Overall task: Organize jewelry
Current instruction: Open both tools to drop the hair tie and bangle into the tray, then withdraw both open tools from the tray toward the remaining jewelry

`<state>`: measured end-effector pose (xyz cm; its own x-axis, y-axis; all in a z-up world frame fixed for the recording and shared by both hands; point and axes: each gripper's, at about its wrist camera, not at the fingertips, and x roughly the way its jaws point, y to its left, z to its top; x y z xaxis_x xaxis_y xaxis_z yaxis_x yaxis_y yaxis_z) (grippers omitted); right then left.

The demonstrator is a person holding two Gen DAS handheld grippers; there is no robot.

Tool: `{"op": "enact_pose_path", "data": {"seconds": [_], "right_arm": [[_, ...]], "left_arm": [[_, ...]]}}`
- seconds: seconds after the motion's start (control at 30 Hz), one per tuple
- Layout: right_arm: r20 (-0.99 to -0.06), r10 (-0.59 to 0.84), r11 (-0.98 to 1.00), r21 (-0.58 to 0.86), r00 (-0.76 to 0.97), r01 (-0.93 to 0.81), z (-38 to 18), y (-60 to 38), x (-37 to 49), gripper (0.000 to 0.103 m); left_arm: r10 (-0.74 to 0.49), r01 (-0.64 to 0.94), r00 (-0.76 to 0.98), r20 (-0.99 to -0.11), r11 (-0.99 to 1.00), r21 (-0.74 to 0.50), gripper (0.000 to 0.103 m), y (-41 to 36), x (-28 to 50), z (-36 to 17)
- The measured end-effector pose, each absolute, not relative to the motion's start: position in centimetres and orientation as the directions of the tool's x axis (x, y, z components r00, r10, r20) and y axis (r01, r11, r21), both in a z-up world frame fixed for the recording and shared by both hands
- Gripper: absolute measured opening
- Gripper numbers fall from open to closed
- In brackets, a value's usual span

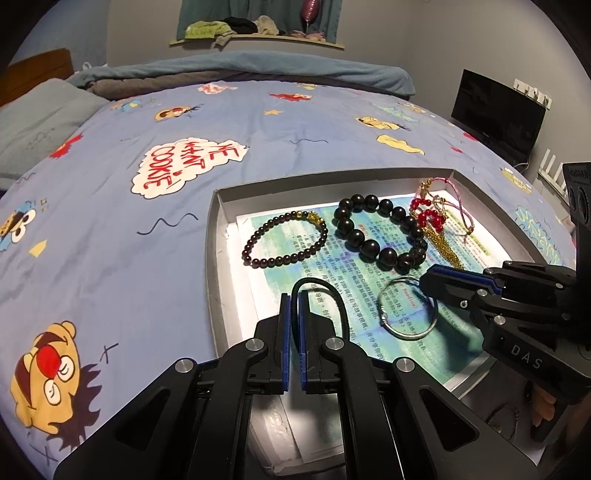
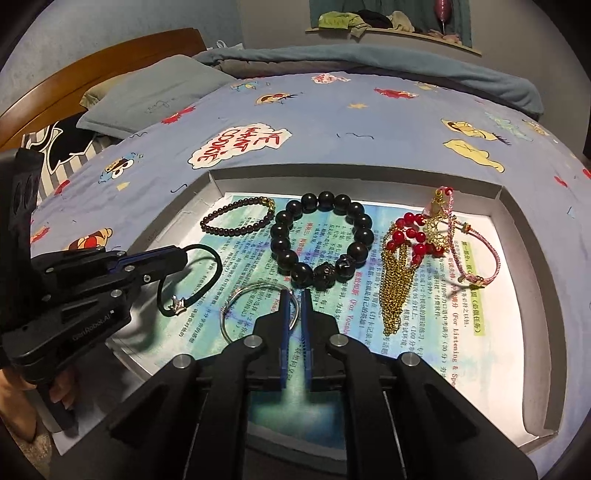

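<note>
A grey shallow box (image 1: 218, 236) (image 2: 517, 206) lies on the bed, lined with a printed sheet. My left gripper (image 1: 294, 297) (image 2: 177, 254) is shut on a black cord bracelet (image 1: 332, 295) (image 2: 207, 280) with a small silver star charm, held just above the sheet at the box's left. My right gripper (image 2: 294, 295) (image 1: 430, 277) is shut on the rim of a silver bangle (image 2: 236, 314) (image 1: 406, 314). Behind lie a small dark bead bracelet (image 1: 284, 240) (image 2: 236, 218), a large black bead bracelet (image 1: 380, 232) (image 2: 321, 240), a red bead and gold chain piece (image 1: 432, 221) (image 2: 402, 258) and a pink cord bracelet (image 2: 476, 254).
The box sits on a blue cartoon-print quilt (image 1: 110, 221) (image 2: 369, 122). A grey pillow (image 2: 155, 92) and wooden headboard (image 2: 92, 70) are at the left. A dark monitor (image 1: 498, 110) stands at the right. A shelf with clothes (image 1: 255, 33) is on the far wall.
</note>
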<state>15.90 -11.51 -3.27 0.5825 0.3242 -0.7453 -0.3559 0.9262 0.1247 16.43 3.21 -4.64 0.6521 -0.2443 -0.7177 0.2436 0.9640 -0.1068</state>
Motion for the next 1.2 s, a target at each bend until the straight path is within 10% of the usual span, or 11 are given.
{"op": "enact_pose_path", "data": {"seconds": [0.67,1.2], "right_arm": [[-0.722,0.323,0.930,0.121,0.612,-0.347,-2.0,-12.7,14.8,0.037],[-0.675,0.318,0.939,0.126,0.666,-0.320,-0.2,-14.0,13.3,0.081]], "left_arm": [[-0.225,0.221,0.710,-0.668,0.971,-0.092,0.044,3.7,14.4,-2.7],[-0.199,0.170,0.755,-0.625,0.980,-0.107,0.081,5.1,12.7,-0.9]]}}
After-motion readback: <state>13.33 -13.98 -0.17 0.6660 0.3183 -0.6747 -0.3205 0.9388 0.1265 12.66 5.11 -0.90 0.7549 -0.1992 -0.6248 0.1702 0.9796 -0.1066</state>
